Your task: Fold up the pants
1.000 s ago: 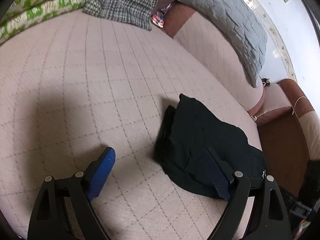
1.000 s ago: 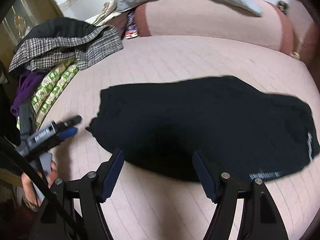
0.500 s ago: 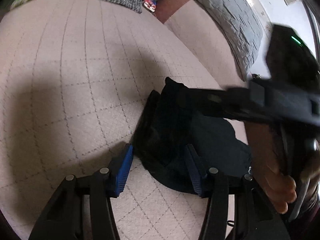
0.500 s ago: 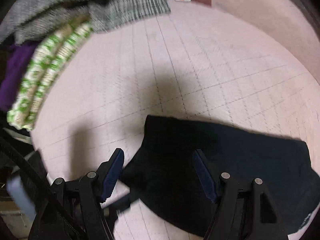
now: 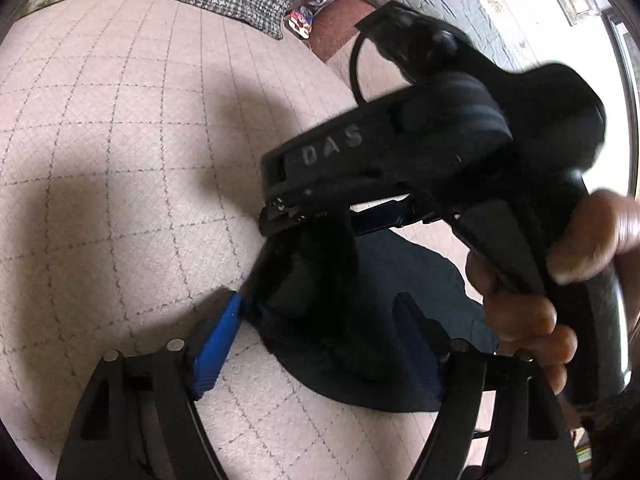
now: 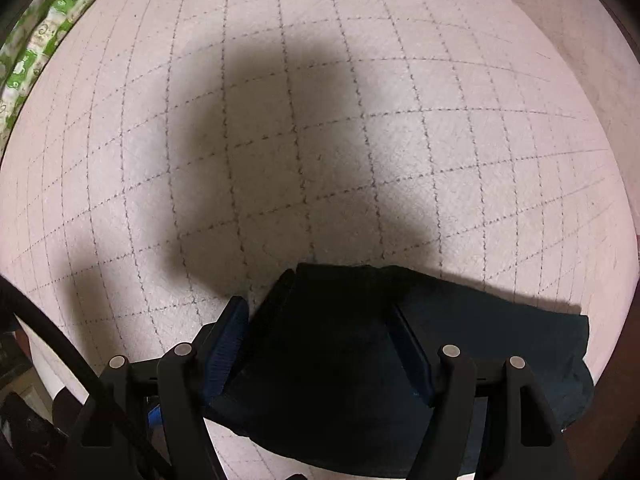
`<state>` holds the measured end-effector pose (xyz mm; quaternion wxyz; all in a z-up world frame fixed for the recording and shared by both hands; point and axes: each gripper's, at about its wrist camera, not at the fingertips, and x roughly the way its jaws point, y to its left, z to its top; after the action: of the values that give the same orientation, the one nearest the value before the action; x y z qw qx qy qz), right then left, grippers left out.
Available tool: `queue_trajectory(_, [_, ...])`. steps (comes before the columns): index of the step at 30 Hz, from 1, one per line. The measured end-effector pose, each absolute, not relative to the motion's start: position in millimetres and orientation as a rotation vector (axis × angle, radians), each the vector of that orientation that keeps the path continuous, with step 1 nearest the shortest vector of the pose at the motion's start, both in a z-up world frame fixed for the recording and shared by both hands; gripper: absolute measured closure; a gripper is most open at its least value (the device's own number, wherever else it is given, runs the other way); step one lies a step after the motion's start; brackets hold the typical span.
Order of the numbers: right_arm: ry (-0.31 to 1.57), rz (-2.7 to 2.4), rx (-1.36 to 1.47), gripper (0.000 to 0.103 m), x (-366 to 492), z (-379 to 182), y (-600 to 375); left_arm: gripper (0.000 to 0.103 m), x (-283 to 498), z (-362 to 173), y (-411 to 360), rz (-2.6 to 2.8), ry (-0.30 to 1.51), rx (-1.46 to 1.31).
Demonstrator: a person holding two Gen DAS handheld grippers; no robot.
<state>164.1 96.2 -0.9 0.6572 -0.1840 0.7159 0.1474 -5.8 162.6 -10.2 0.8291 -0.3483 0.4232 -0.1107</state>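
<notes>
Black fabric pants, folded into a thick layered bundle, lying on the pink quilted mattress. Left gripper spread open astride the bundle's near edge. Right gripper likewise open, straddling the folded end.

Daylight from my upper right; soft shadows pool on the quilt. Fisheye bends edges; my right gripper blurs.

Both wrist views close — shared pants

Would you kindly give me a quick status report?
Both grippers open, left gripper and right gripper straddling the black pants. Pants bunched on pink bed. Nothing obstructing.
</notes>
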Motion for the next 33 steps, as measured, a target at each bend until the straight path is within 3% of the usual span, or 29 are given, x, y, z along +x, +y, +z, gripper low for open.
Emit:
queue_trajectory(4, [1.638, 0.322, -0.48, 0.028, 173.8, -9.2, 116.6, 0.025, -8.0, -12.4, 161.8, -0.212, 0.864, -0.767])
queue_trajectory(6, [1.63, 0.335, -0.503, 0.039, 174.1, -8.1, 123.8, 0.027, -4.9, -11.3, 158.7, -0.22, 0.869, -0.756])
queue_trajectory(7, [1.615, 0.339, -0.521, 0.043, 171.5, -6.6, 130.2, 0.041, -3.0, -11.2, 157.6, -0.238, 0.876, -0.751])
queue_trajectory(8, [1.601, 0.335, -0.537, 0.053, 168.6, -6.0, 135.7, 0.076, -1.2, -13.9, 159.0, -0.269, 0.892, -0.771])
queue_trajectory(9, [1.586, 0.328, -0.557, 0.067, 162.9, -5.4, 143.1, 0.088, 3.8, -22.9, 160.5, -0.314, 0.942, -0.832])
queue_trajectory(11, [1.561, 0.311, -0.61, 0.078, 156.3, -2.8, 146.8, 0.088, 7.6, -31.5, 165.8, -0.333, 0.964, -0.917])
queue_trajectory(14, [1.518, 0.32, -0.588, 0.082, 150.4, 7.0, 144.0, 0.088, 4.9, -21.0, 164.3, -0.354, 0.94, -0.905])
queue_trajectory(21, [1.431, 0.343, -0.44, 0.083, 131.5, 41.3, 120.5, 0.088, 0.1, -3.7, 144.4, -0.446, 0.912, -0.926])
queue_trajectory(28, [1.359, 0.351, -0.179, 0.083, 122.0, 70.6, 18.4, 0.088, 17.9, 19.6, 94.8, -0.505, 0.895, -0.872])
queue_trajectory(33, [1.364, 0.307, -0.049, 0.082, 103.4, 54.6, -51.6, 0.088, 23.1, 12.9, 36.0, -0.557, 0.963, -0.848])
